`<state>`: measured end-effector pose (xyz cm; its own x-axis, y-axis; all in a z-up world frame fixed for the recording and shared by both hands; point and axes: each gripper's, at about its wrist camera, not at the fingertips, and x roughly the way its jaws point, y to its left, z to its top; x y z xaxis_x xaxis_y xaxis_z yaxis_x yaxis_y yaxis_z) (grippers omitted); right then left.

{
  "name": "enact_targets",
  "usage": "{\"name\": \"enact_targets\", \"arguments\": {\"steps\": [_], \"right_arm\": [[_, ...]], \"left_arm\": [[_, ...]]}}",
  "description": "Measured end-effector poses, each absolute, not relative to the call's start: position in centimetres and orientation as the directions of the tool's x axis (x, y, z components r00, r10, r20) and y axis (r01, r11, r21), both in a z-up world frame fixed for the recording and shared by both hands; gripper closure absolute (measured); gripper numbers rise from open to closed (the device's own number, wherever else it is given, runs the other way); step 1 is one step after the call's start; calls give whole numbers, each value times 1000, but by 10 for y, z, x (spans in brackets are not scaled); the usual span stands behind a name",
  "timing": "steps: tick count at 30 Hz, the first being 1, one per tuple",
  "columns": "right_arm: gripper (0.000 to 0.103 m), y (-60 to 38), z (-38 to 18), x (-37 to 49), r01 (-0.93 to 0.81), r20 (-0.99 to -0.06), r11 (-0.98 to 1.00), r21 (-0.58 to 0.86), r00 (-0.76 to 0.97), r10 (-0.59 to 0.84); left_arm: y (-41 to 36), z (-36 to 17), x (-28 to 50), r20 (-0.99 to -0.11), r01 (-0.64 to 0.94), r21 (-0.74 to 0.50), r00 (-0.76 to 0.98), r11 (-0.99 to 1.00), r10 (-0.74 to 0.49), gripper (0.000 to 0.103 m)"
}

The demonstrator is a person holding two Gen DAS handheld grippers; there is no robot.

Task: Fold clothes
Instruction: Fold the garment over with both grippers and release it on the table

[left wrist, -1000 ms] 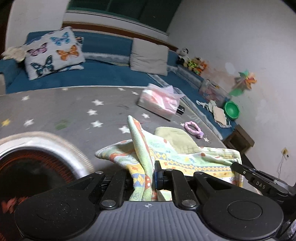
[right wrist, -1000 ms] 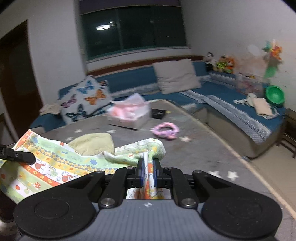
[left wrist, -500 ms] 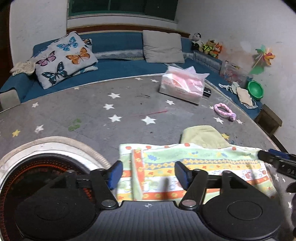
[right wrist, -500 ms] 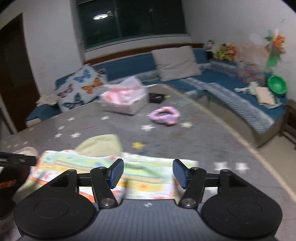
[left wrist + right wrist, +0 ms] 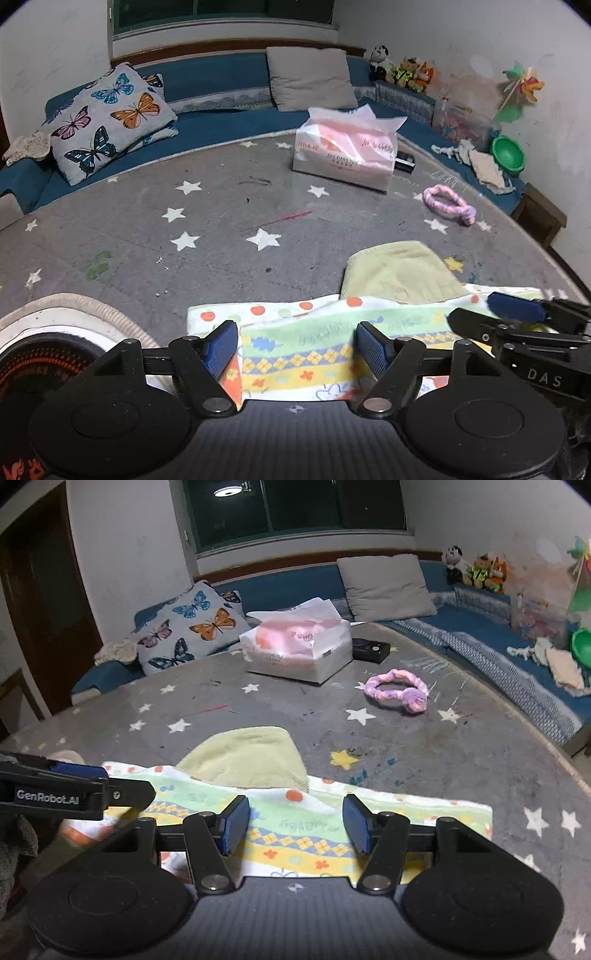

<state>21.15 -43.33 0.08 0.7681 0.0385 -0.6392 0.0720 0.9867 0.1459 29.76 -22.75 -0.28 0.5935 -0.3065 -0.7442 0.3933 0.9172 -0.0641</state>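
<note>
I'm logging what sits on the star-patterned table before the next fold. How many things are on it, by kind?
Cloth pieces: 2, the patterned cloth and the pale yellow-green cloth
Tissue packs: 1, the pink tissue pack
Headbands: 1, the purple headband
Small black boxes: 1, the black box
Total: 5

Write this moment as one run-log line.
left hand-held gripper: open | right hand-held gripper: open | patterned cloth: flat on table, unheld
</note>
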Motion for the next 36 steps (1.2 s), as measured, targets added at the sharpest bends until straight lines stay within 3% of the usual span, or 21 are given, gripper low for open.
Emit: {"name": "enact_targets", "arguments": {"steps": [5, 8, 16, 20, 36], "right_arm": [[43, -430, 2, 212, 63, -642, 991, 117, 766, 27], [26, -428, 5, 204, 57, -637, 992, 117, 770, 30], [9, -416, 14, 176, 31, -620, 994, 103, 784, 40], [1, -411, 16, 159, 35, -612, 994, 105, 790, 37], [0, -393, 20, 100, 69, -586, 994, 84, 810, -7]], "left_arm": [[-230, -5, 297, -742, 398, -36, 603, 917, -291, 24], [-227, -1, 292, -739, 400, -34, 606, 916, -293, 21], [-215, 11, 256, -710, 419, 4, 641, 908, -292, 1], [-205, 16, 237, -697, 422, 1, 650, 906, -302, 0], [-162, 17, 166, -640, 411, 28, 708, 911, -299, 0]]}}
